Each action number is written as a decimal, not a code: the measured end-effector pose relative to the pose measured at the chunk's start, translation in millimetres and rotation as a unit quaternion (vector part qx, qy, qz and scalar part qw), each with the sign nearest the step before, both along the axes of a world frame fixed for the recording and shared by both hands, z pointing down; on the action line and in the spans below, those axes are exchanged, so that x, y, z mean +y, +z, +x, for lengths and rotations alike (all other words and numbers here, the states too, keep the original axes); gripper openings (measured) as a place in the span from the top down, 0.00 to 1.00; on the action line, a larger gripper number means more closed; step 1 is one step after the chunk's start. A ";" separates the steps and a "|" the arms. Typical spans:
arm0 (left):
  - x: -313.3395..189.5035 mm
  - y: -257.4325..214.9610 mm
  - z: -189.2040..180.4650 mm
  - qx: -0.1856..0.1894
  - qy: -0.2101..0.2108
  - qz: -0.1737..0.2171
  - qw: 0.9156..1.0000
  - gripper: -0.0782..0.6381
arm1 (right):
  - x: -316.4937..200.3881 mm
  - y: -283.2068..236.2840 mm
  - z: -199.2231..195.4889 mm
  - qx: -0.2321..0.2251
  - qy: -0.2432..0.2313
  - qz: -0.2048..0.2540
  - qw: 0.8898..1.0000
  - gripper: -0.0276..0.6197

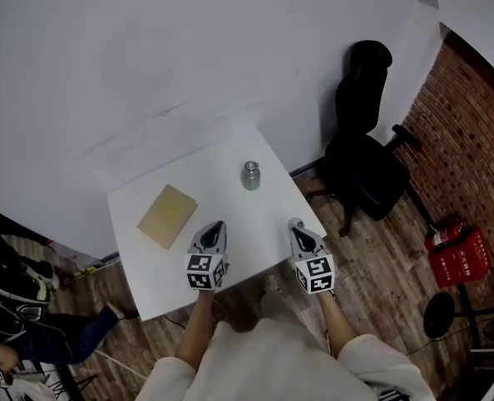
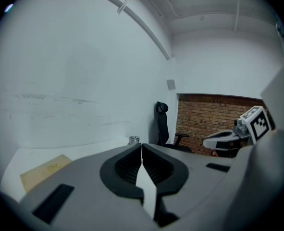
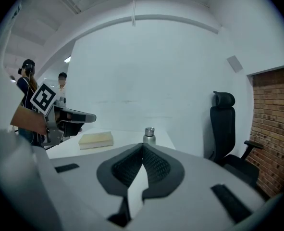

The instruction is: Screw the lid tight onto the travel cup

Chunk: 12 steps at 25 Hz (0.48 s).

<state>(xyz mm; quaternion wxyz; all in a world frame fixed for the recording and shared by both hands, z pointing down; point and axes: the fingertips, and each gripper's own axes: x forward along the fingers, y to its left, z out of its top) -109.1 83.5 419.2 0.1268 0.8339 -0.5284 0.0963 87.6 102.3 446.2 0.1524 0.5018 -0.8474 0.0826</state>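
Travel cup [image 1: 252,175] stood upright on white table [image 1: 230,157], ahead of both grippers, roughly between their lines and well apart from either. Left gripper [image 1: 218,225] had jaws pressed together, nothing between them; right gripper [image 1: 295,222] likewise closed and empty. Cup looked metal: stiff, smooth, probably slippery, light enough to tip or spin. Judged best hold: one gripper clamping the body low against turning, the other on the sides of the narrower lid [image 3: 149,129]. Lid sat on the cup; tightness could not be told
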 end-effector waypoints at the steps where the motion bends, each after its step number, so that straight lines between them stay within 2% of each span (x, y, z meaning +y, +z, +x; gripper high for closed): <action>1: -7.8 -1.0 1.0 -0.001 -0.004 -0.001 1.000 0.88 | -9.1 0.6 0.0 -0.001 -0.004 -0.002 1.000 0.96; 12: -96.8 4.4 -2.3 -0.018 -0.054 -0.018 0.998 0.88 | -117.8 13.9 -13.4 -0.016 -0.062 -0.022 0.998 0.96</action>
